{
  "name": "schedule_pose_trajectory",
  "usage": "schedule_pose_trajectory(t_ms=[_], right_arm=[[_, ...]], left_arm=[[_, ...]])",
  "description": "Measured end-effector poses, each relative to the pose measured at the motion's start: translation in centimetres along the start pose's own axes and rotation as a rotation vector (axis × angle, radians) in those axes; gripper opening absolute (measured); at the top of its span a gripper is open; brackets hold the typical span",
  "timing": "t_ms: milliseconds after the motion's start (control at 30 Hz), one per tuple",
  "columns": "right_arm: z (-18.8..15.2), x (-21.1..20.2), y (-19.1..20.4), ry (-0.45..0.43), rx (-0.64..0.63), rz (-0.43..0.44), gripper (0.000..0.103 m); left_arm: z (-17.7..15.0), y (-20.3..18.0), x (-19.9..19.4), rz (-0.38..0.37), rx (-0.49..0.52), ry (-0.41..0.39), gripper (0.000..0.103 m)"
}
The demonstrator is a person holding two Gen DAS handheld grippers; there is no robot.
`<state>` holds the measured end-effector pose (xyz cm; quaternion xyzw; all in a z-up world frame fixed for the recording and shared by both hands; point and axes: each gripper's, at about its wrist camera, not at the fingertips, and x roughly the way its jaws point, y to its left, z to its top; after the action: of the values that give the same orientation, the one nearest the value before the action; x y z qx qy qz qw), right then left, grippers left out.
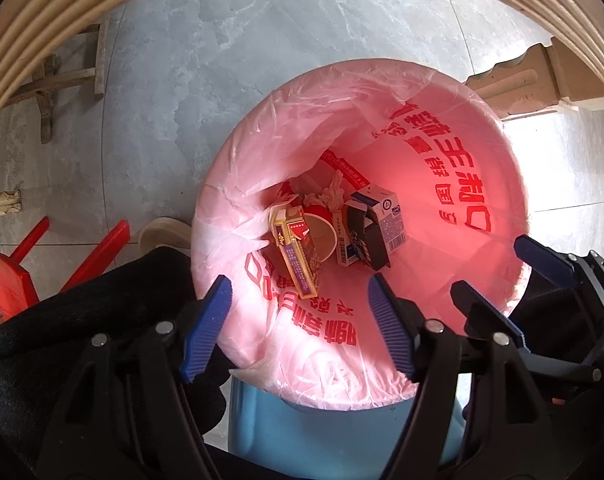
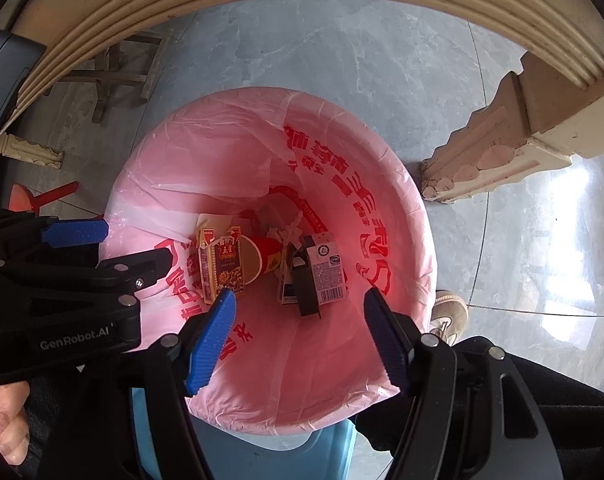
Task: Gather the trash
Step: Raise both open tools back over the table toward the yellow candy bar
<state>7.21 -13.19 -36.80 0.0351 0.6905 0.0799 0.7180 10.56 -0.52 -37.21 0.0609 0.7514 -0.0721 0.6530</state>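
Observation:
A blue bin (image 1: 342, 440) lined with a pink bag (image 1: 237, 168) printed with red characters stands on the grey floor below both grippers. At its bottom lie a gold and red cigarette box (image 1: 297, 256), a red paper cup (image 1: 322, 232), a white milk carton (image 1: 386, 216), a black piece (image 1: 366, 240) and a crumpled tissue (image 1: 330, 196). My left gripper (image 1: 297, 320) hangs open over the bin's near side with nothing between its blue pads. My right gripper (image 2: 299, 332) is open and empty too, above the pink bag (image 2: 149, 148), the cigarette box (image 2: 221, 268) and the milk carton (image 2: 326, 272). The two grippers hover side by side.
A cream table edge (image 1: 41, 40) arches over the far side, and its carved leg (image 2: 502, 152) stands right of the bin. A red plastic stool (image 1: 9, 276) and a wooden stool (image 1: 69, 80) sit to the left. A shoe (image 2: 450, 308) and a hand (image 2: 5, 432) are close by.

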Motion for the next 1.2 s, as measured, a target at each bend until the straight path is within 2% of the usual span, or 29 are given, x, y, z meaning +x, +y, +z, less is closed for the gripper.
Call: schedule_pose_trajectory(t_ms=[200,333,467,500,567,633,767,867,1033,1200], right_arm=[[-0.8,-2.5,0.5,-0.042,-0.014,-0.002,0.066],[-1.5,-5.5,0.6,-0.082,-0.017,0.026,0.066],[-2.3,-10.1,0.8,-0.14,-0.026,0.076,0.067],[-2.4,-11.4,0.9,-0.155,-0.033,0.082,0.068],[-2.6,-14.1,1.1,-0.185,-0.055,0.091,0.078],[-2.7,-17.1,1.4,-0.227,-0.089,0.102,0.078],[-2.3,-23.7,2.0,-0.305,-0.173,0.072,0.078],[-1.6,-28.4,2.3,-0.345,-0.226,0.06,0.078],[0.3,-35.6,2.0,-0.403,-0.29,0.096,0.078],[3.2,-40.2,1.6,-0.444,-0.315,0.079,0.078]], left_arm=[[-1.4,0.1,-2.8,0.047,0.034,-0.053,0.069],[-2.9,0.2,-6.7,0.032,0.068,-0.092,0.069],[-4.7,0.3,-12.7,0.031,0.105,-0.155,0.069],[-5.0,0.3,-14.3,0.028,0.108,-0.169,0.069],[-5.4,0.3,-17.5,0.026,0.116,-0.201,0.069],[-5.6,0.0,-21.0,0.031,0.137,-0.251,0.07],[-5.5,-0.2,-27.2,0.01,0.161,-0.321,0.07],[-4.9,-0.6,-31.5,0.052,0.18,-0.384,0.071],[-3.0,-1.5,-37.0,0.077,0.199,-0.402,0.072],[-1.0,-1.8,-40.6,0.047,0.189,-0.419,0.073]])
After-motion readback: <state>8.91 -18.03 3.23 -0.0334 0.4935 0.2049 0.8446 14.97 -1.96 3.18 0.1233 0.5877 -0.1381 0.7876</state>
